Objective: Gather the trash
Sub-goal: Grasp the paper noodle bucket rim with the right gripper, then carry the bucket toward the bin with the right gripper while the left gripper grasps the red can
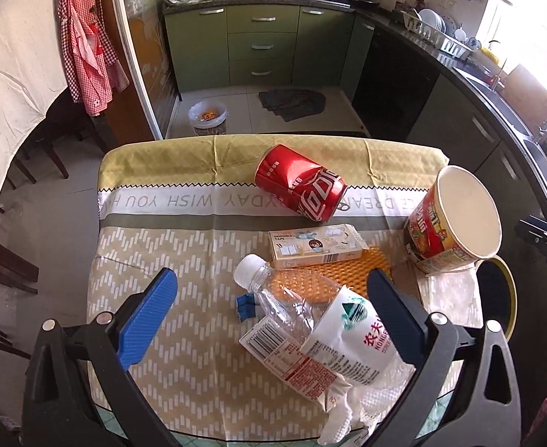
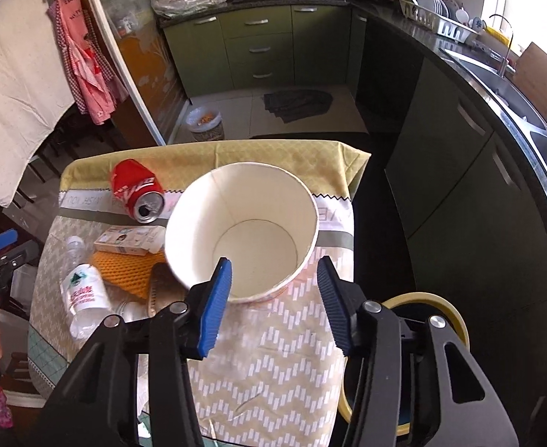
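Looking across the cloth-covered table (image 1: pixel 154 260) from left to right, I see my left gripper (image 1: pixel 273 309) with its ribbed blue pads spread wide, gripping nothing, above a crumpled clear plastic bottle (image 1: pixel 292 298) with a white cap and a loose paper label. A flattened carton (image 1: pixel 288 357) lies touching the bottle, and a small blue clip (image 1: pixel 244 304) sits just beside its neck. Beyond them rests a flat cardboard tape box (image 1: pixel 318 246) on a bumpy orange mat (image 1: pixel 377 260). Farther back, a dented red can (image 1: pixel 301 182) lies on its side, its open mouth (image 2: pixel 148 206) visible from the right wrist.

At the right, a tall paper cup (image 2: pixel 241 232) leans tilted, white inside and empty. My right gripper (image 2: pixel 275 294) has its pads partly apart on either side of the cup's near rim; I cannot tell whether they touch it. A tape roll (image 2: pixel 433 301) lies at the table's right edge. On the floor beyond stands a lined bin (image 1: pixel 207 113) with orange scraps in it.
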Demonstrator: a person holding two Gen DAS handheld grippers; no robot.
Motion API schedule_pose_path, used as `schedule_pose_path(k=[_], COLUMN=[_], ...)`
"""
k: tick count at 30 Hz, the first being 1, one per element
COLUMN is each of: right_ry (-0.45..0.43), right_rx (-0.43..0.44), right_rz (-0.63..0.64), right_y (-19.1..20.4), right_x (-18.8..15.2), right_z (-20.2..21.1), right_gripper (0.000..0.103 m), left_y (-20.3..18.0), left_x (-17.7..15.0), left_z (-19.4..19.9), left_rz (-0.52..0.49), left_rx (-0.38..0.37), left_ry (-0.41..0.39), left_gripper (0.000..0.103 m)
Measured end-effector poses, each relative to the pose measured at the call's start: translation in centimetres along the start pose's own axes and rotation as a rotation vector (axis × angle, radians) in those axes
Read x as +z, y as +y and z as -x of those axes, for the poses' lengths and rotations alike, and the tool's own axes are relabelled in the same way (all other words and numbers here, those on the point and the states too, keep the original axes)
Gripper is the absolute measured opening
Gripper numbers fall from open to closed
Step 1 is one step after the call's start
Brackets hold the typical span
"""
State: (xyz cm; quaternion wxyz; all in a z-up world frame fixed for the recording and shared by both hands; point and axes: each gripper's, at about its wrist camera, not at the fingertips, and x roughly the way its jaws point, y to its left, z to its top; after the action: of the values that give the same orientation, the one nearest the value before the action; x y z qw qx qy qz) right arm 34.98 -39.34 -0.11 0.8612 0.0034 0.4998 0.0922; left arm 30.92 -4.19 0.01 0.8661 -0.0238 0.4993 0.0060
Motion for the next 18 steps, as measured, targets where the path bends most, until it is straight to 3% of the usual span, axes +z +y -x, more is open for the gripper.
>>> schedule_pose_path(k=[4, 12, 18], right_ry=[0.042, 0.149, 0.203], right_rx=[-0.048, -0.019, -0.042], right_rz=[-0.032, -0.075, -0.075], right_y=[-1.5, -2.0, -1.6], right_x=[1.9, 3.2, 3.3], right_z=[-3.1, -7.9, -10.5], right_gripper=[0.040, 0.037, 0.026], left_y=[-0.7, -3.3, -3.4], left_x=[0.4, 0.4, 1.5], left_z=[-1.0, -1.7, -1.8], left_rz=[-0.022, -0.105, -0.099], left_rx=[-0.005, -0.031, -0.033], left_ry=[0.014, 0.035, 0.032], left_gripper=[0.097, 0.097, 0.097])
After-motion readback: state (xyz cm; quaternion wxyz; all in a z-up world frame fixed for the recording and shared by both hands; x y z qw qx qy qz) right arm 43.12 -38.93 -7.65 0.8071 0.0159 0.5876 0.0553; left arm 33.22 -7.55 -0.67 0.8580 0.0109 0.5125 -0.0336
